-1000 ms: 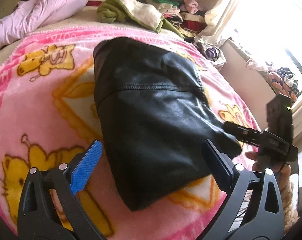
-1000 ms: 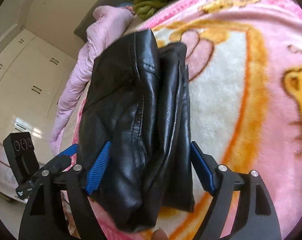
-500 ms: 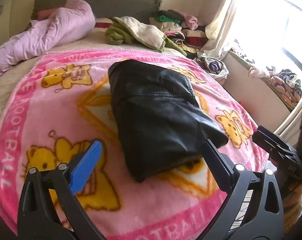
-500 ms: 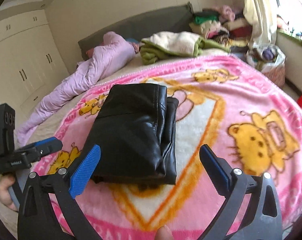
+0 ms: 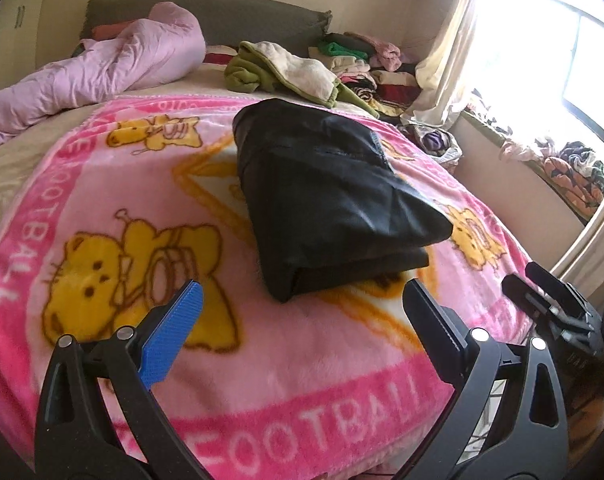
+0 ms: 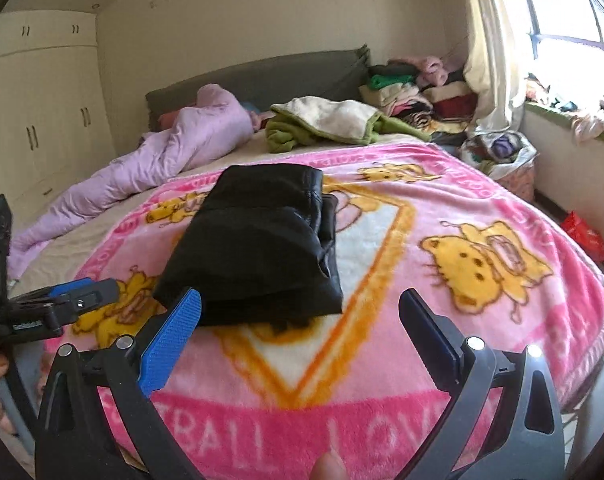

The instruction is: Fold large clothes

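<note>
Left hand-held gripper (image 5: 300, 300) jaws spread, right hand-held gripper (image 6: 300, 308) likewise, both empty

Black folded garment (image 5: 325, 200), pink blanket (image 5: 262, 368) – yellow cartoon bears, white lettering – lilac duvet (image 5: 102, 68), blue-padded tongs (image 5: 302, 312).

A wide bed (image 6: 230, 168) with a dark grey headboard carries everything. Spread over its near half is a fluffy pink blanket (image 5: 262, 360) printed with yellow cartoon bears, and on that blanket's middle lies a folded black leather jacket (image 5: 325, 196). Beyond the blanket, on the beige sheet, sprawls a crumpled lilac quilted coat (image 6: 174, 152); beside it sits a green and cream fleece bundle (image 6: 329, 120).
</note>
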`<state>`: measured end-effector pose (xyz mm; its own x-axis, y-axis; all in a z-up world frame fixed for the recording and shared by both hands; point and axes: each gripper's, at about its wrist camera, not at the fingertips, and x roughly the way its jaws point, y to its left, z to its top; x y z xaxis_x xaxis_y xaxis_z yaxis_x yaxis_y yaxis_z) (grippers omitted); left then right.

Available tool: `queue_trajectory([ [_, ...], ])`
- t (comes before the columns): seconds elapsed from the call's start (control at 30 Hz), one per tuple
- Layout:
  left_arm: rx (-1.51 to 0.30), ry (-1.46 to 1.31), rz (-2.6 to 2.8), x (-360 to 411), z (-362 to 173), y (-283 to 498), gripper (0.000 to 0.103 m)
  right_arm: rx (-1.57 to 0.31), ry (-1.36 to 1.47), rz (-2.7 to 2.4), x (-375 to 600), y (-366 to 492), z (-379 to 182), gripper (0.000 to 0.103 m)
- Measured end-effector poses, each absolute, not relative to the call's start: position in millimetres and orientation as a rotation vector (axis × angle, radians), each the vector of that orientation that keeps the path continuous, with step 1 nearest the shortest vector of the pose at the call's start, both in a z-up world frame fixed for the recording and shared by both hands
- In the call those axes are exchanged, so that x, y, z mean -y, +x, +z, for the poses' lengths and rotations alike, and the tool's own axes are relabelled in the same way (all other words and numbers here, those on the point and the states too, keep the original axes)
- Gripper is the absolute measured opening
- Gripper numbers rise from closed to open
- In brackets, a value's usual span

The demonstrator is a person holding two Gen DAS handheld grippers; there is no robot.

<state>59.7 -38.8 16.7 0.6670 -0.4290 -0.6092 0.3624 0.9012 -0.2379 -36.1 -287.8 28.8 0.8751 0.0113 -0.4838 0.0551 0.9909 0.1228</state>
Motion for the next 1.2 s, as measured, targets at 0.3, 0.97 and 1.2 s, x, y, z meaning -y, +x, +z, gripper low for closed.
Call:
queue_trajectory([
  [0.3,-0.723,-0.080,-0.398,35,5,47,0.094,-0.578,0.104,0.021,275,-39,7,0.099],
  [0.97,-0.728,-0.060,-0.368,33,5,40,0.094,-0.605,0.104,0.036,272,-43,-2,0.099],
  [1.2,-0.725,-0.052,-0.358,32,7,39,0.094,-0.606,0.102,0.045,271,-44,0,0.099],
])
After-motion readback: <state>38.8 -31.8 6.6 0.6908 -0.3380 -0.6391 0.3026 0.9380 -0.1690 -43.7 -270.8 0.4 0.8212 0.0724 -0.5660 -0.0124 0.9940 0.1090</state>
